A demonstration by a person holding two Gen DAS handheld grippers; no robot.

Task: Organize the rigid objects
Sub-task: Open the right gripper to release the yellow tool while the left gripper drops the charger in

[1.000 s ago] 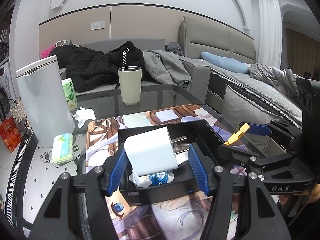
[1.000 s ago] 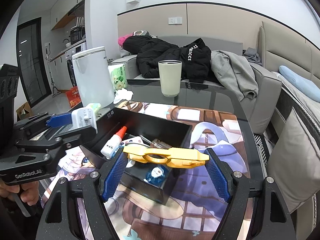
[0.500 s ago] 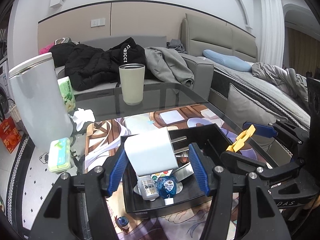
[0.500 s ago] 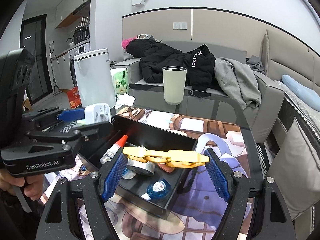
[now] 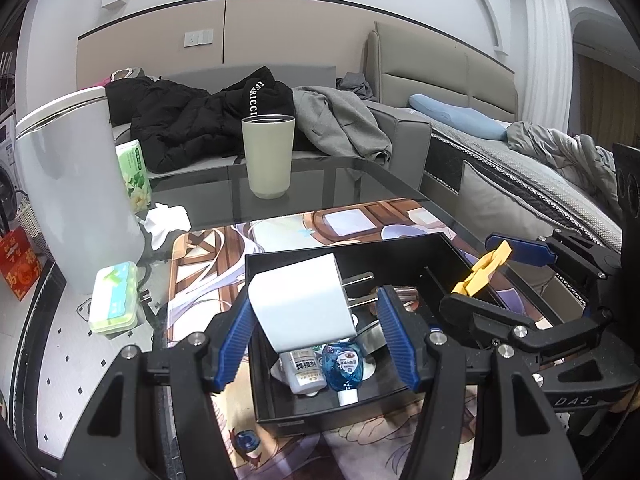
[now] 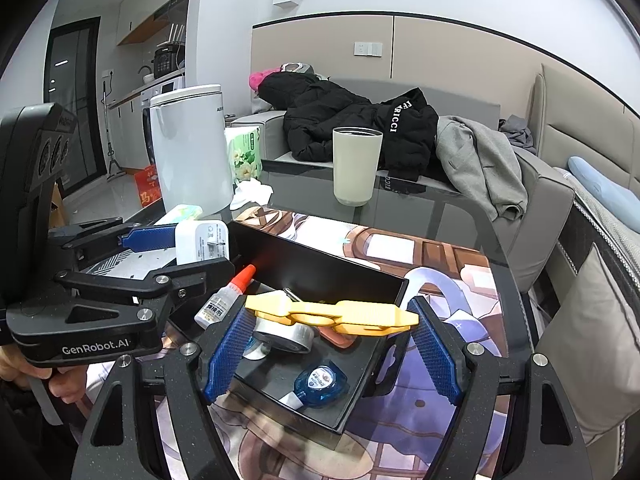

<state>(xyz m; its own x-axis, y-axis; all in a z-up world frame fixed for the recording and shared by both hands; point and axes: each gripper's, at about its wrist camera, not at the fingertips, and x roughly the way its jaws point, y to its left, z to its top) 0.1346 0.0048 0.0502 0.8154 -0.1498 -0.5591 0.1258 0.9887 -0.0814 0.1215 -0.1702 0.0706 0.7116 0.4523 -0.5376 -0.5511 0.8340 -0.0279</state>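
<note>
White charger plug (image 5: 302, 304) clamped between the blue pads of the left gripper (image 5: 316, 330), prongs pointing ahead and to the right, hanging over the near-left corner of the black tray (image 5: 280, 258). Yellow plastic clip-like tool (image 6: 332, 314) pinched end to end between the pads of the right gripper (image 6: 330, 346), lying crosswise and held over the same tray. Whether the plug rests against the right pad cannot be told from the left wrist view alone; from the right wrist view, seated between both fingers.

Below and just beyond the left fingers, inside the tray: a small white glue bottle (image 5: 306, 370) with a red tip and a blue correction-tape dispenser (image 5: 344, 364), side by side. Under the right fingers — a roll of silver tape (image 6: 284, 334) and the blue dispenser nearer the tray's front wall.

Tray set on a printed cartoon mat (image 6: 460, 252) over a dark glass table (image 5: 320, 184). Farther ahead of both grippers, a beige tumbler (image 5: 268, 156) standing upright. Off to the left of the fingers: a white bin (image 5: 76, 192), a green tissue pack (image 5: 134, 174), a crumpled white tissue (image 5: 166, 220). Behind — a sofa with a black jacket (image 5: 200, 116) and a grey garment (image 5: 340, 120).
</note>
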